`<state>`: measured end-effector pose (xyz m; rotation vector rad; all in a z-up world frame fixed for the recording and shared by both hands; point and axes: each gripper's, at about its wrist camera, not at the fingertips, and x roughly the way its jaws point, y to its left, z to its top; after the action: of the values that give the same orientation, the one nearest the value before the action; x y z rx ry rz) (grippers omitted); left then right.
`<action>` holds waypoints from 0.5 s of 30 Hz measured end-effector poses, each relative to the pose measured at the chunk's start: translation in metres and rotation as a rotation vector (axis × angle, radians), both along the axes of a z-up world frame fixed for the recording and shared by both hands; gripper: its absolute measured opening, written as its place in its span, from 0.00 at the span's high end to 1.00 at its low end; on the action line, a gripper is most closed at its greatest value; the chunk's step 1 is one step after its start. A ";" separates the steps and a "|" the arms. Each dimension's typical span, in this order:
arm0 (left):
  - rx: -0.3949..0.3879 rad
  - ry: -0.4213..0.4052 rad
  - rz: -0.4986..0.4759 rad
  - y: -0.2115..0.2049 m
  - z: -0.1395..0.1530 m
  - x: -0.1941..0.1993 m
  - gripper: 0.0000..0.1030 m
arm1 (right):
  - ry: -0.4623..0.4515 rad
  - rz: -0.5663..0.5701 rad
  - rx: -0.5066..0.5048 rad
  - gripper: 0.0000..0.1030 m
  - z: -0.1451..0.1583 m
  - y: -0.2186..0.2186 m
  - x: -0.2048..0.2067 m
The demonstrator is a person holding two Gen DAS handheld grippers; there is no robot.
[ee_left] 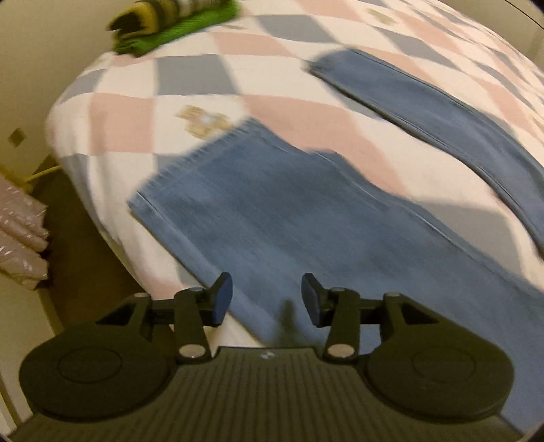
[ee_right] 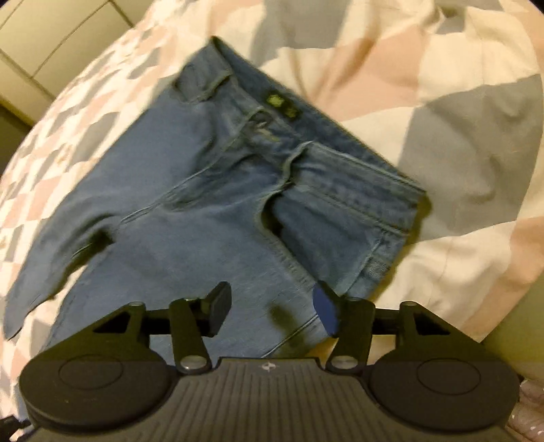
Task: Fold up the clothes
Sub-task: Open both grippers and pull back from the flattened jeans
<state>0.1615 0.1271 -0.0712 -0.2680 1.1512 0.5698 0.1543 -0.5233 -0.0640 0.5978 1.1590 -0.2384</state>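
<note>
Left wrist view: my left hand-held gripper (ee_left: 267,302) hangs with jaws apart over one blue denim jeans (ee_left: 272,217) leg; folded green cloth (ee_left: 176,29) at 11 o'clock. My right hand-held gripper (ee_right: 272,311), equally spread, hovers near the waistband (ee_right: 306,119) on the checkered pink-grey-white bed quilt (ee_right: 442,85).

Bedroom: bed with checkered quilt (ee_left: 136,112)

Bed w/ checked quilt (ee_left: 129,112), beige wall (ee_left: 20,68), brown floor (ee_left: 85,258).
</note>
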 end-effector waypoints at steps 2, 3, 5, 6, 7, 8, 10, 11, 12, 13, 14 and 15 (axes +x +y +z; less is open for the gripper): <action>-0.022 0.012 -0.058 -0.031 0.011 -0.008 0.53 | 0.009 0.030 0.029 0.38 0.002 0.007 -0.007; -0.026 0.016 -0.085 -0.048 0.016 -0.012 0.52 | 0.005 0.047 0.038 0.37 0.004 0.009 -0.010; -0.019 0.033 -0.136 -0.079 0.025 -0.020 0.49 | -0.004 0.081 0.053 0.37 0.010 0.013 -0.015; -0.014 0.036 -0.164 -0.094 0.031 -0.024 0.49 | -0.008 0.099 0.060 0.37 0.013 0.015 -0.018; -0.006 0.034 -0.189 -0.107 0.037 -0.026 0.49 | -0.013 0.116 0.067 0.36 0.016 0.016 -0.020; 0.004 0.031 -0.214 -0.119 0.044 -0.030 0.48 | -0.025 0.138 0.067 0.35 0.022 0.018 -0.021; 0.028 0.014 -0.253 -0.140 0.060 -0.038 0.46 | -0.062 0.196 0.055 0.31 0.038 0.020 -0.024; 0.039 0.003 -0.265 -0.149 0.069 -0.042 0.42 | -0.080 0.218 0.049 0.29 0.046 0.021 -0.026; 0.046 -0.008 -0.273 -0.155 0.077 -0.046 0.41 | -0.096 0.237 0.046 0.28 0.053 0.021 -0.027; 0.053 -0.023 -0.281 -0.162 0.086 -0.051 0.41 | -0.112 0.256 0.043 0.28 0.060 0.021 -0.029; 0.060 -0.036 -0.288 -0.168 0.095 -0.056 0.41 | -0.128 0.274 0.041 0.27 0.067 0.021 -0.030; 0.068 -0.046 -0.296 -0.173 0.102 -0.059 0.41 | -0.137 0.290 0.040 0.27 0.073 0.021 -0.032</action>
<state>0.1023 -0.0461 0.0311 -0.0497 1.1004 0.3392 0.1222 -0.5021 0.0088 0.4670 1.1040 0.0725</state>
